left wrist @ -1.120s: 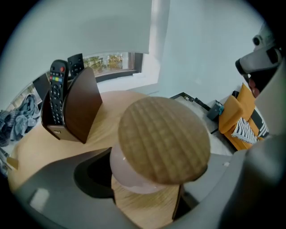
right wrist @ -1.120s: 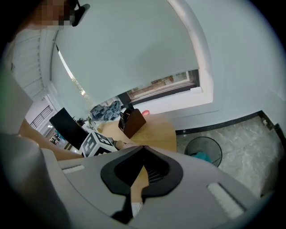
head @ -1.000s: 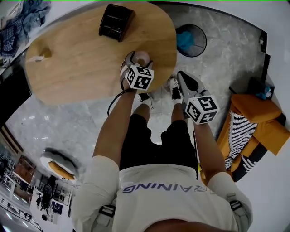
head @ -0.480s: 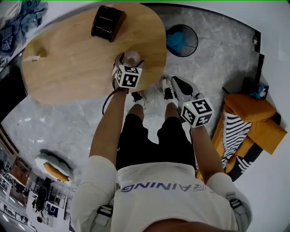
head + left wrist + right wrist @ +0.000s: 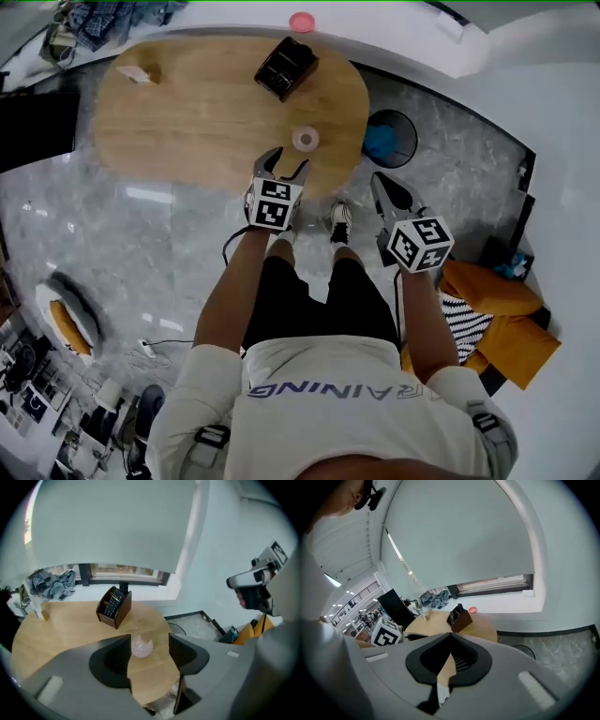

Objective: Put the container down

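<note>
Container [image 5: 305, 139] lies just beyond left gripper [image 5: 288, 160], jaws closing, seemingly empty.

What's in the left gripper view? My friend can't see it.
A small pink container stands on a wooden table, just ahead of the left gripper's closing jaws, which do not touch it. A brown remote holder sits farther back.

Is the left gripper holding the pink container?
No, the pink container stands on the table beyond the left gripper, its closing jaws empty.
</note>
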A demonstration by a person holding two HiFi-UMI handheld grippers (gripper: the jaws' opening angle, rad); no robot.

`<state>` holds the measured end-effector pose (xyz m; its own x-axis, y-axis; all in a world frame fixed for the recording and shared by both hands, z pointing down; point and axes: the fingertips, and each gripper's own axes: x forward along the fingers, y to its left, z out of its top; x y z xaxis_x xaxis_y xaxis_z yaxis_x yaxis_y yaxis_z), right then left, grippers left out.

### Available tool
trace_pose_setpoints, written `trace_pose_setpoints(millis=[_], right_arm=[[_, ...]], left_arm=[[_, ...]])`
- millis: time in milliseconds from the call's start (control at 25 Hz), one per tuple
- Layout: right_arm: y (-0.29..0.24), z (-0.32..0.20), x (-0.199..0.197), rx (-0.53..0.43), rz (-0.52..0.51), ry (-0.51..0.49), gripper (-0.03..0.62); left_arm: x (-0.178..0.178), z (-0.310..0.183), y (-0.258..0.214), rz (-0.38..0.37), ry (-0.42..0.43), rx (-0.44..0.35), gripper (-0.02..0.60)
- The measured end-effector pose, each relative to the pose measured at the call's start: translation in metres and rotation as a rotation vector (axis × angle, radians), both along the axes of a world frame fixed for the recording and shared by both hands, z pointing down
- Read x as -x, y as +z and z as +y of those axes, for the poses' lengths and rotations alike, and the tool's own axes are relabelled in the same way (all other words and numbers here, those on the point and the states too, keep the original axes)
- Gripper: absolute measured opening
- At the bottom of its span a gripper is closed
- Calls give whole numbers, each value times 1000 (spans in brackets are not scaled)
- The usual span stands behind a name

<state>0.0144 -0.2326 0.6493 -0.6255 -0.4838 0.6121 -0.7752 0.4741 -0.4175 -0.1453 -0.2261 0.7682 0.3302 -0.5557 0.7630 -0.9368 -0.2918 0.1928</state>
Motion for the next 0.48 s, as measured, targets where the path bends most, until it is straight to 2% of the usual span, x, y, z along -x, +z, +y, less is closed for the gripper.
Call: trace_pose_setpoints(millis=[160, 480], right_arm=[[-53, 6, 21, -28, -89, -65, 17], [-137, 19, 44, -134, -142, -257, 17]], left_arm=[[11, 26, -77, 50, -107, -89, 205], [18, 73, -214, 30, -323, -272, 46]])
